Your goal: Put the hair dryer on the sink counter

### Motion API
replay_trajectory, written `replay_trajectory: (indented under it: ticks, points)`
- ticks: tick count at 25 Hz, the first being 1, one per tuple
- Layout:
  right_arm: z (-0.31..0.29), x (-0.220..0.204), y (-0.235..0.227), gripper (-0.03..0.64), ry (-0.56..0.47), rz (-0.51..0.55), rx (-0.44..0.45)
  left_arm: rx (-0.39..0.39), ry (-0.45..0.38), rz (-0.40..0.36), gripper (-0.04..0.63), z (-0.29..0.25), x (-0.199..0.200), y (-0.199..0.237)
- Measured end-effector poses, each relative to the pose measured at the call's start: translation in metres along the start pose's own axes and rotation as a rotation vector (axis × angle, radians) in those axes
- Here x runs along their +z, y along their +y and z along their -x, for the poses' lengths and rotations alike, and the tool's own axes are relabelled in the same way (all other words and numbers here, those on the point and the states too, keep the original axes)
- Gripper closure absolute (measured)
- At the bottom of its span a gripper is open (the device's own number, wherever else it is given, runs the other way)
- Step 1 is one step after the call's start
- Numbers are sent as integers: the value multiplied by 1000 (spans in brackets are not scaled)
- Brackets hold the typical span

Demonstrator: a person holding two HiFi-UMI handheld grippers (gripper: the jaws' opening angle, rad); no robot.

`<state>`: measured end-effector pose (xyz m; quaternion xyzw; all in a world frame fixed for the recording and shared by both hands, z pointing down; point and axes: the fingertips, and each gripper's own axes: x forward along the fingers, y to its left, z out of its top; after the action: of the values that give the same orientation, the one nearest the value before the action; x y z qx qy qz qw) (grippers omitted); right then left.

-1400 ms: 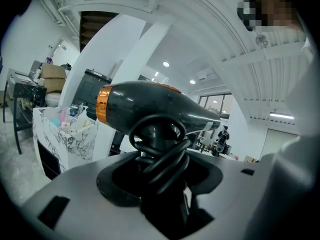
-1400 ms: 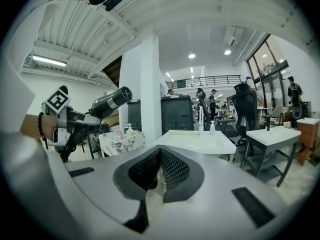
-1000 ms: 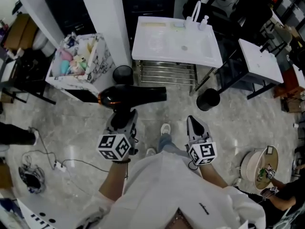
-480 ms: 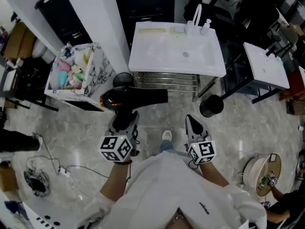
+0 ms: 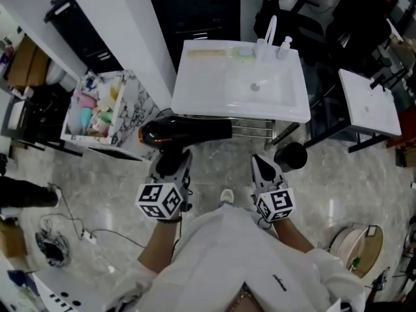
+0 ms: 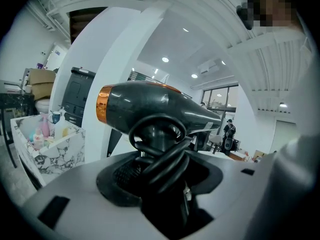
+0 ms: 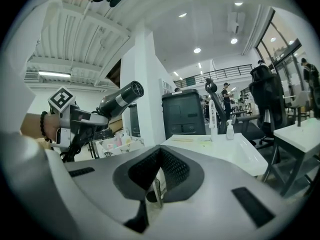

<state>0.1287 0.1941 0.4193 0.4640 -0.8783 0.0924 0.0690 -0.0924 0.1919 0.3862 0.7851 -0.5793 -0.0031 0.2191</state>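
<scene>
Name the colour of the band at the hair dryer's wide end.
Orange band; clearest in the left gripper view.

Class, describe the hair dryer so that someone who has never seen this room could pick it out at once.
Find the white sink counter in the head view. Just in front of its near edge, above the floor, the left gripper holds the hair dryer by its handle. Unlike the round black bin nearby, it is long, with a copper-orange ring at one end.
</scene>
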Motion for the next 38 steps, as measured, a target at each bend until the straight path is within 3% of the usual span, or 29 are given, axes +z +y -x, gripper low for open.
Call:
replay_trajectory:
  ticks: [8,19,38]
  points:
    - [-28,11,-33,600,-18,1,45,44,-17,12,338,-26,8,-6]
    - [-64,8,-54,600,1,-36,42,27,12,21,338,-73,12,4]
    - [-242,51,-102,600,44,18,37,-73,80,19,337,-265,73,92]
